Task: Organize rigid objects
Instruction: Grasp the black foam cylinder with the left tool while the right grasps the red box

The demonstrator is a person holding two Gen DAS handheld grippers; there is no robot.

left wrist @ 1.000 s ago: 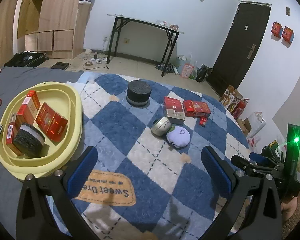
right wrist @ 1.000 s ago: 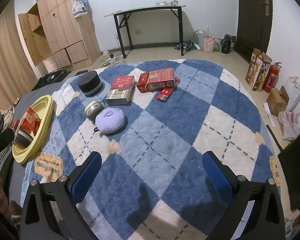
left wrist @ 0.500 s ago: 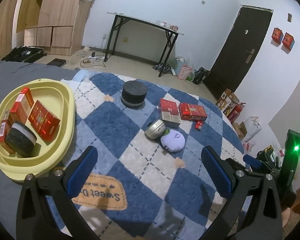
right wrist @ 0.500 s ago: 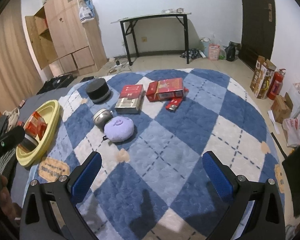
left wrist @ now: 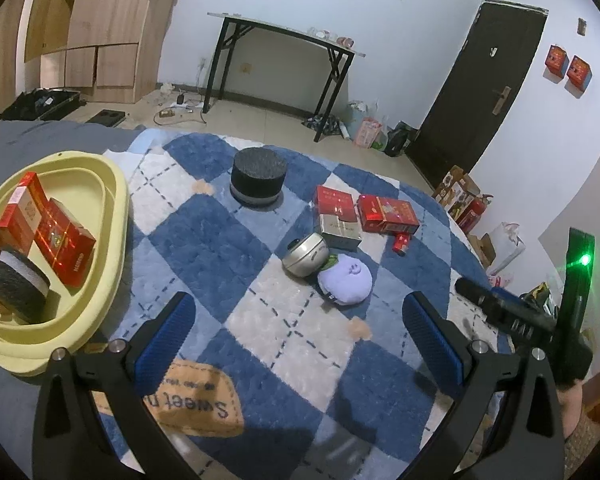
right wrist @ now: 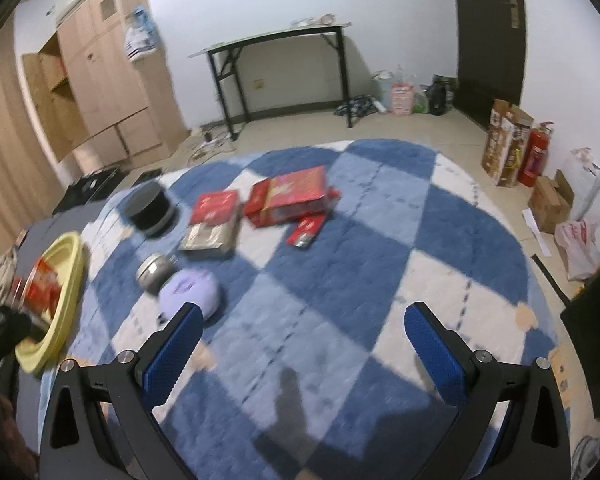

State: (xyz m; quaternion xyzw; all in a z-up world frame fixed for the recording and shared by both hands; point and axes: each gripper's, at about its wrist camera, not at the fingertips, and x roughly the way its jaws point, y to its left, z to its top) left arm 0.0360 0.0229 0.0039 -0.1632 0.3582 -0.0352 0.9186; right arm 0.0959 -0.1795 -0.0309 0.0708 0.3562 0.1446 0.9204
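A yellow tray at the left holds red boxes and a dark round box. On the blue checked blanket lie a black round box, a silver tin, a purple pouch, a red and grey box, a red box and a small red pack. My left gripper is open and empty above the blanket's near part. My right gripper is open and empty; its view shows the pouch, tin and red box.
The blanket covers a raised surface whose edge drops to the floor at the right. A black folding table, a wooden wardrobe and a dark door stand behind. The right gripper's body shows at the left view's right edge.
Both grippers have drawn back and tilted a little; the objects look smaller and farther. The right wrist view has blurred with motion. Nothing was taken hold of.
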